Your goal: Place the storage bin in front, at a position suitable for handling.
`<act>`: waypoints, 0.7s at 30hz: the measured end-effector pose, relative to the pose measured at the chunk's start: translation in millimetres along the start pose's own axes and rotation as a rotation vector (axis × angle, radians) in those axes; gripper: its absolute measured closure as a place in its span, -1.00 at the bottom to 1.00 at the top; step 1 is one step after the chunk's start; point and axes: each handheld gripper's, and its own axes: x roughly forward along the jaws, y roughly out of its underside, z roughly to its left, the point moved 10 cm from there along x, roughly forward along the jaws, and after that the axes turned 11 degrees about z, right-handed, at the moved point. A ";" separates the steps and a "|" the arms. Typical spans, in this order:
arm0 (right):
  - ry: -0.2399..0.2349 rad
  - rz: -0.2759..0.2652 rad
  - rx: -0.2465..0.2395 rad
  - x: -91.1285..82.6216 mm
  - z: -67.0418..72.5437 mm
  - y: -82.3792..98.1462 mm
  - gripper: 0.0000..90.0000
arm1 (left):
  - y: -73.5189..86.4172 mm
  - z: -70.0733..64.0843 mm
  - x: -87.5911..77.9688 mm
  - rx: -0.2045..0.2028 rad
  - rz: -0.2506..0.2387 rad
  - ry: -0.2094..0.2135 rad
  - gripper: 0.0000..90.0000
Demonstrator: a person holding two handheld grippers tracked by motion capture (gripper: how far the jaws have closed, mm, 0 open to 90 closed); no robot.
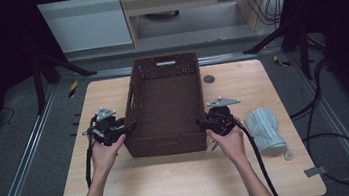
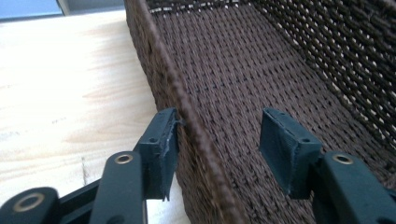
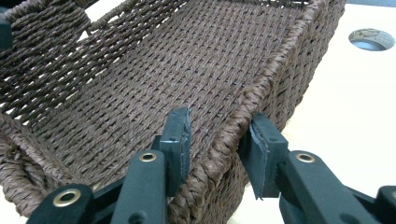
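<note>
High view — bare-floored wicker basket (image 1: 166, 110)

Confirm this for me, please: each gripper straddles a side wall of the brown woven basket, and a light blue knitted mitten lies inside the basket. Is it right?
Not quite. The basket holds nothing; the mitten lies on the table, beside the right gripper, as the high view shows. The left gripper and the right one do straddle the side walls.

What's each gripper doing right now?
Left gripper: open, jaws astride the basket wall, inner jaw clear.
Right gripper: jaws astride the basket rim; grip cannot be told.
</note>
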 end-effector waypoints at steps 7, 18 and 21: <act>0.004 0.015 -0.016 -6.3 1.7 6.4 0.42 | -12.7 9.4 2.9 0.001 -0.008 -0.016 0.06; -0.019 0.007 -0.023 -19.1 2.8 20.0 0.42 | -8.9 5.8 20.0 0.044 0.032 -0.022 0.26; -0.025 0.005 -0.022 -23.6 2.6 24.9 0.41 | -5.1 4.1 26.2 0.033 0.035 0.006 0.32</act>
